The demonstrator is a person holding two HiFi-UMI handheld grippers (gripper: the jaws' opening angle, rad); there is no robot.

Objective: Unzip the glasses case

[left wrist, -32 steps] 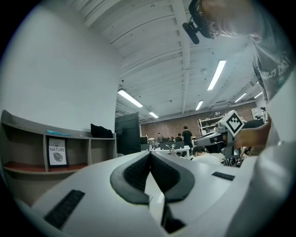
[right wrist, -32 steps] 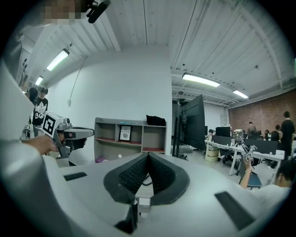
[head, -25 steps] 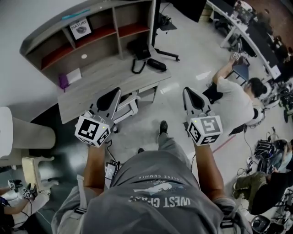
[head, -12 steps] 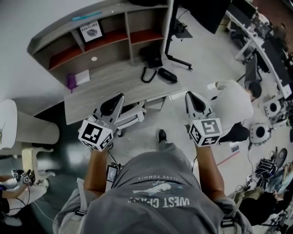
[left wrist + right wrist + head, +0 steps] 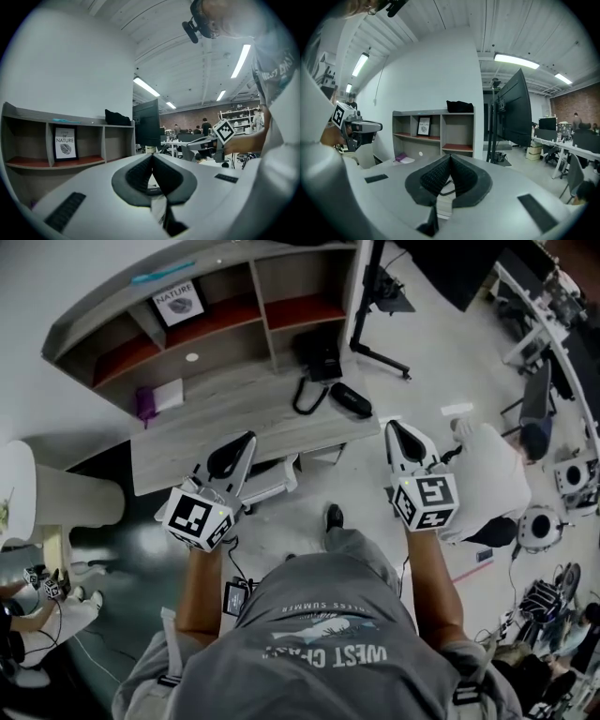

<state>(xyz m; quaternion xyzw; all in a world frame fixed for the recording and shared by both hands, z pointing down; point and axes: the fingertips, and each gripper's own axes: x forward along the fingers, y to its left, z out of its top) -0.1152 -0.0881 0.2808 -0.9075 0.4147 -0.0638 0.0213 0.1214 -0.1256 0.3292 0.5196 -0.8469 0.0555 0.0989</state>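
Glasses case [image 5: 351, 399]: small black oblong lying flat on the desk [image 5: 216, 432], near the desk's front corner at 1 o'clock in the head view. Zip detail too small to make out. Neither gripper touches it.

At 9 o'clock from the case, just beside it, a black strap loop [image 5: 302, 401]; whether the two touch cannot be told. The loop runs up to a black bag [image 5: 317, 357] at 11 o'clock from the case, against the shelf unit [image 5: 216, 315]. Shelf unit stands along the back of the desk. It holds a framed print reading NATURE [image 5: 178, 301] in one upper compartment. Purple object [image 5: 146, 406] and white paper [image 5: 170, 395] sit at the desk's far end, well apart from the case.

Right gripper [image 5: 392, 426]: held in the air off the desk's front edge, at 5 o'clock from the case, near it but clear. Its fingers [image 5: 464, 176] are pressed together at the tips, nothing between them.

Left gripper [image 5: 248, 437]: over the desk's front edge, at 8 o'clock from the case and farther off. Its fingers [image 5: 136, 174] likewise meet at the tips, empty.

White chair [image 5: 272, 479] tucked under the desk between the grippers. Monitor stand [image 5: 380, 352] on the floor at 12 o'clock from the case. Person in a white shirt [image 5: 492, 479] sits at 4 o'clock, beyond the right gripper.
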